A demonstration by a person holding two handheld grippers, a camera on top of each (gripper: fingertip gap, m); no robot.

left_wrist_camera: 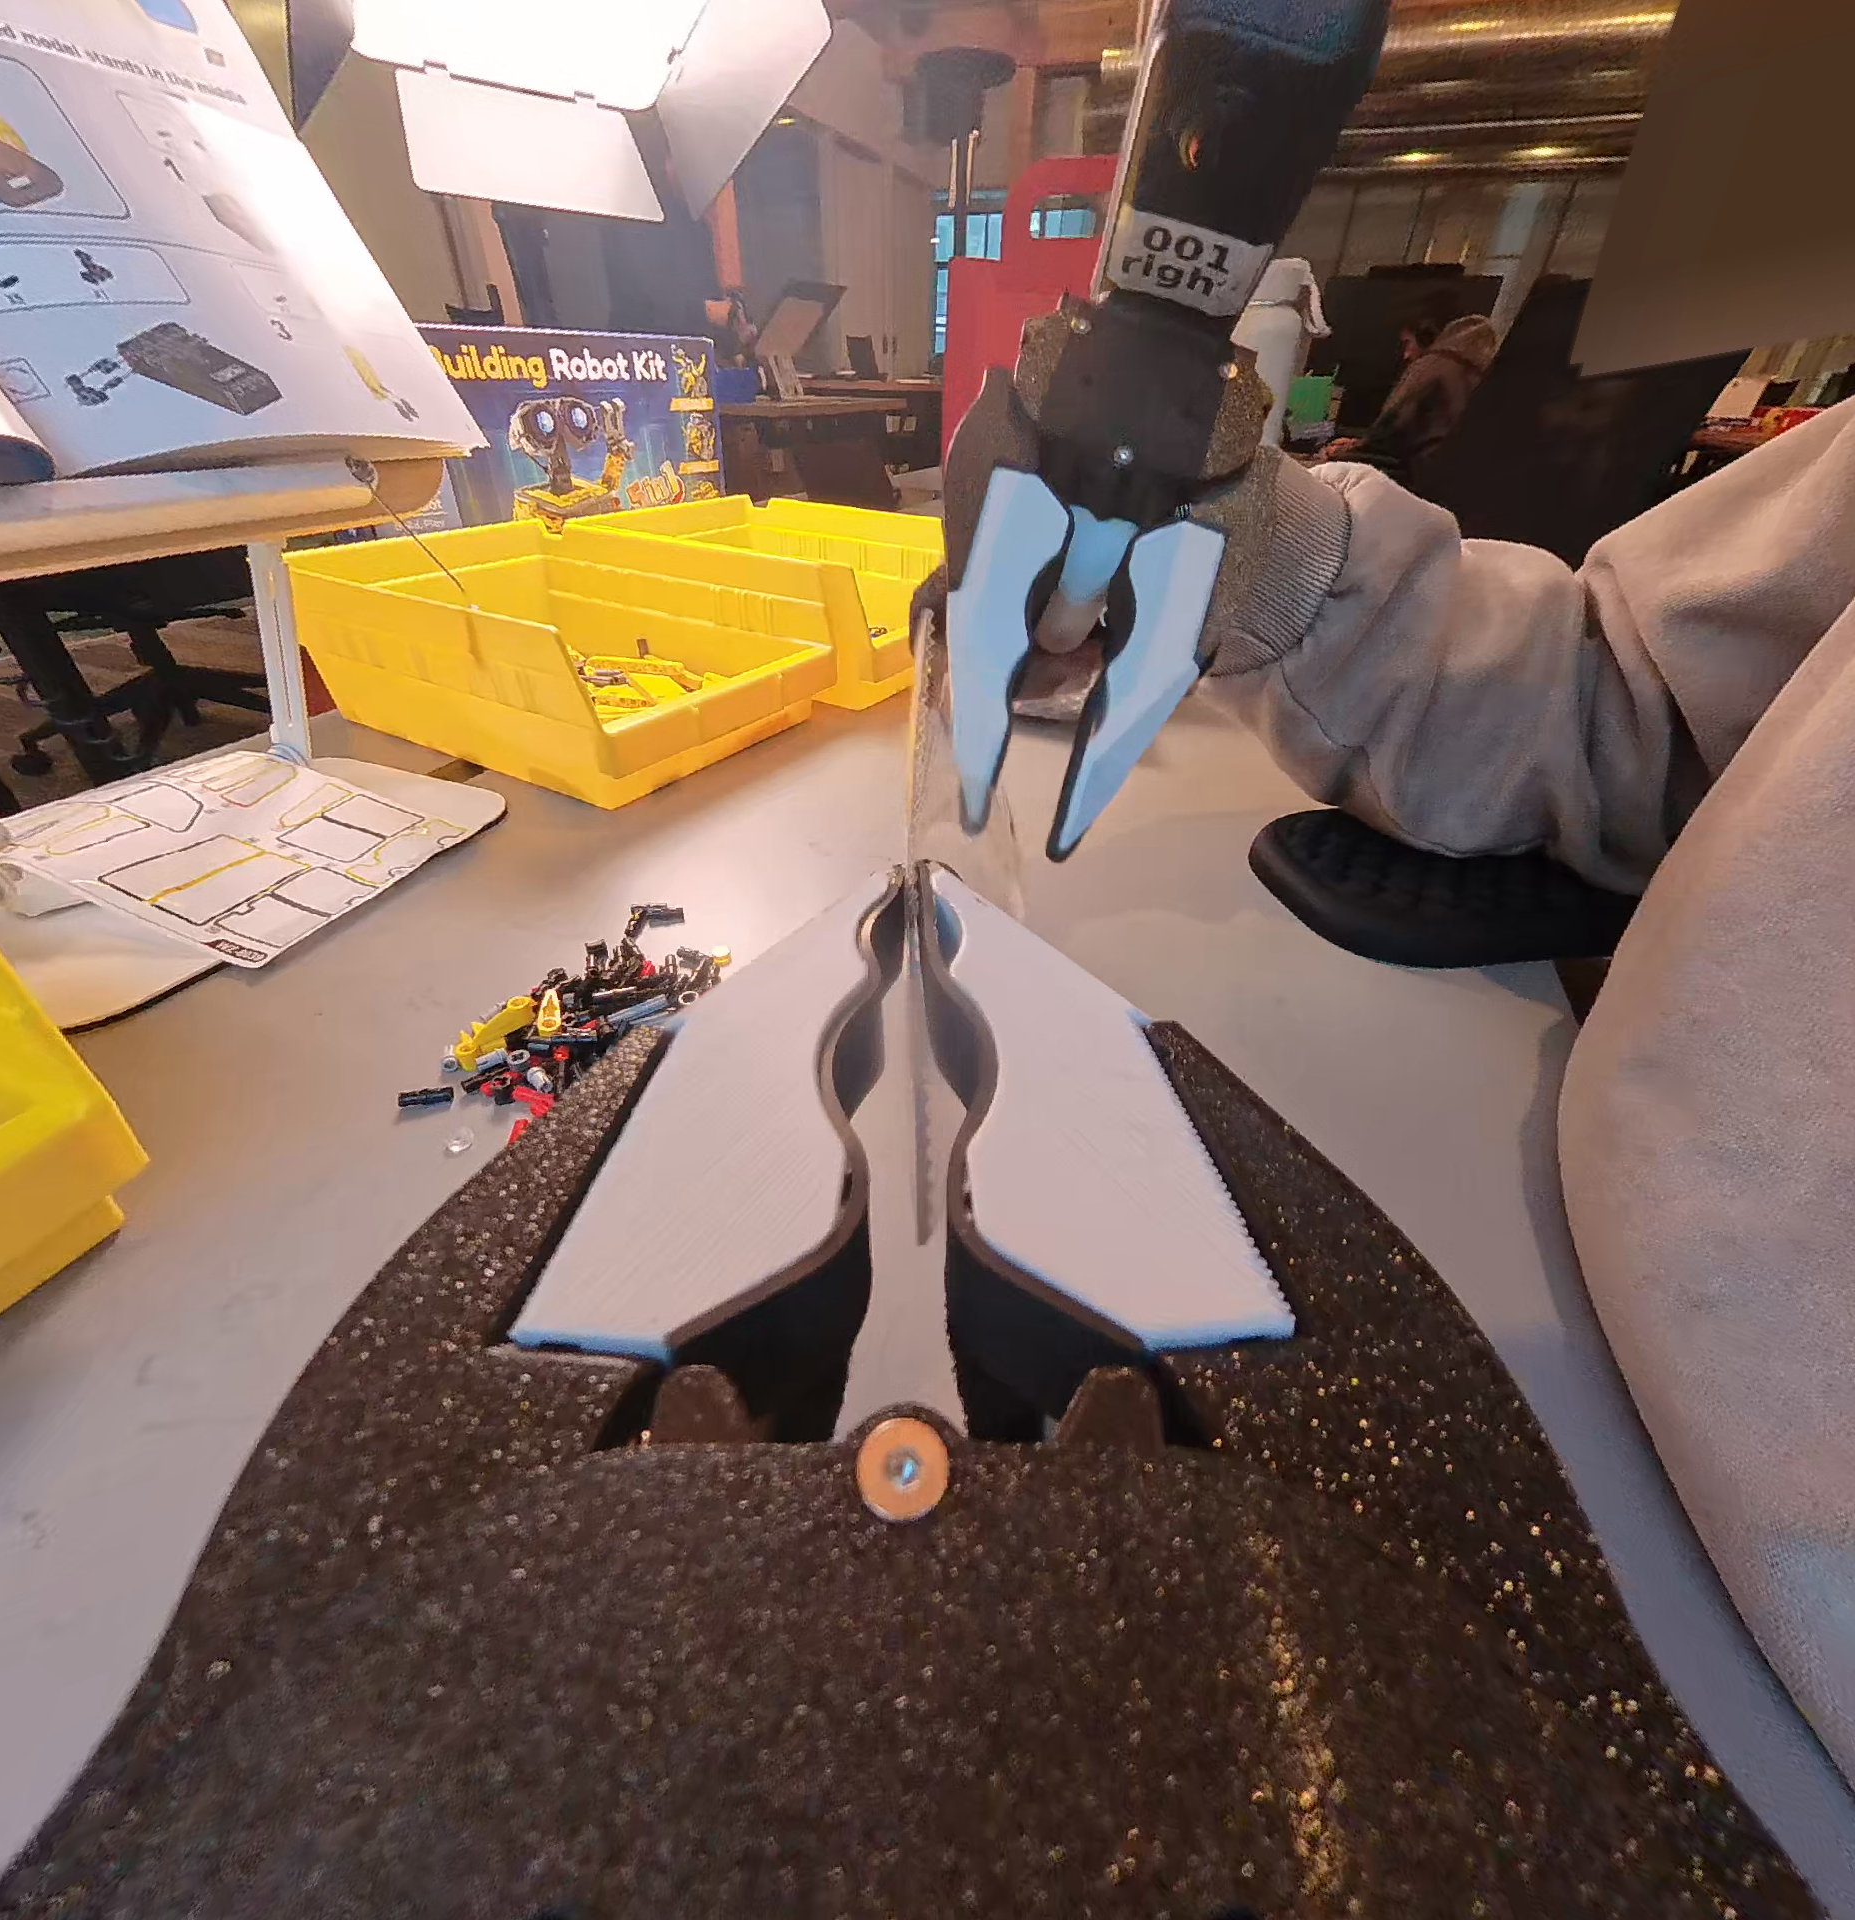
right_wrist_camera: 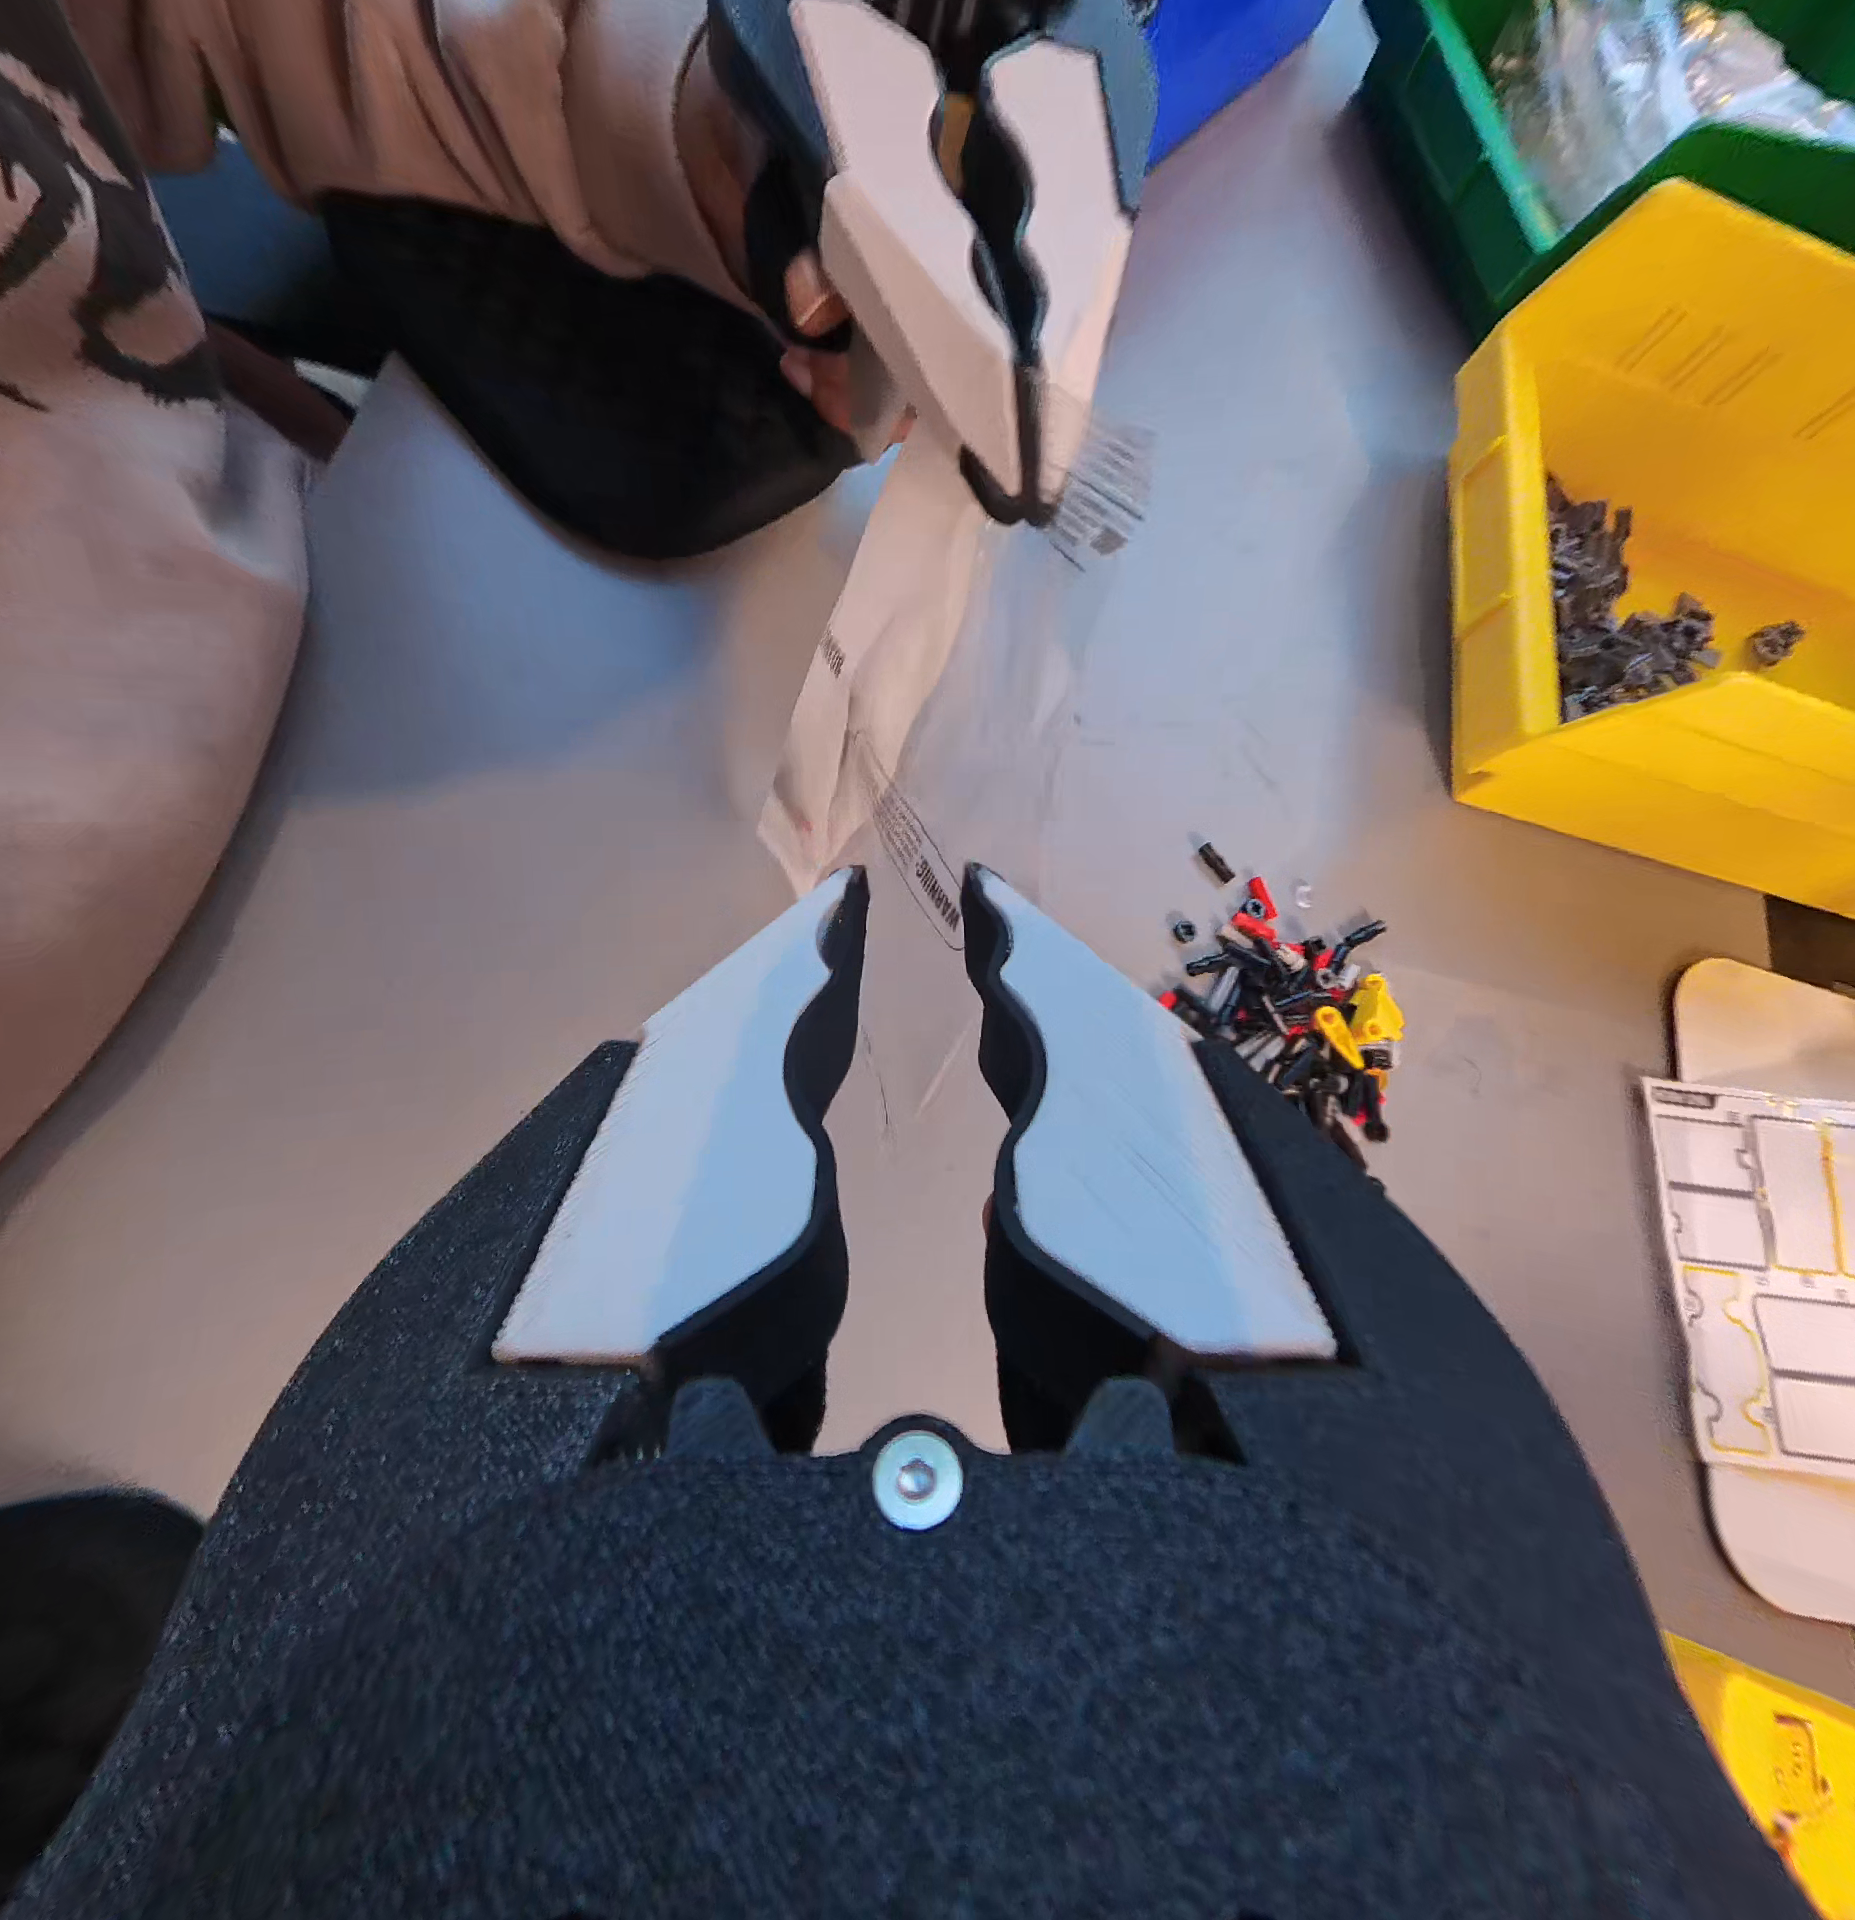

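Observation:
My left gripper (left_wrist_camera: pixel 915 883) is shut on the edge of a clear plastic bag (left_wrist_camera: pixel 917 790), which I see edge-on rising from its tips. In the right wrist view the left gripper (right_wrist_camera: pixel 1022 499) holds the bag (right_wrist_camera: pixel 902 665) by its upper end, and the bag hangs down toward the table. My right gripper (right_wrist_camera: pixel 915 881) is open, with the bag's lower end just beyond and between its tips. In the left wrist view the right gripper (left_wrist_camera: pixel 1014 836) points down beside the bag. A pile of small black, red and yellow parts (left_wrist_camera: pixel 580 1018) lies on the grey table (right_wrist_camera: pixel 1287 1018).
Yellow bins (left_wrist_camera: pixel 549 665) stand at the back, behind them a kit box (left_wrist_camera: pixel 580 426). An open instruction booklet (left_wrist_camera: pixel 175 260) rests on a stand above a sticker sheet (left_wrist_camera: pixel 227 852). A yellow bin (right_wrist_camera: pixel 1505 623) holds dark parts, with a green bin (right_wrist_camera: pixel 1474 208) beside it. A black pad (left_wrist_camera: pixel 1422 894) lies under the sleeve. About 7 cm separates my left fingertips from my right.

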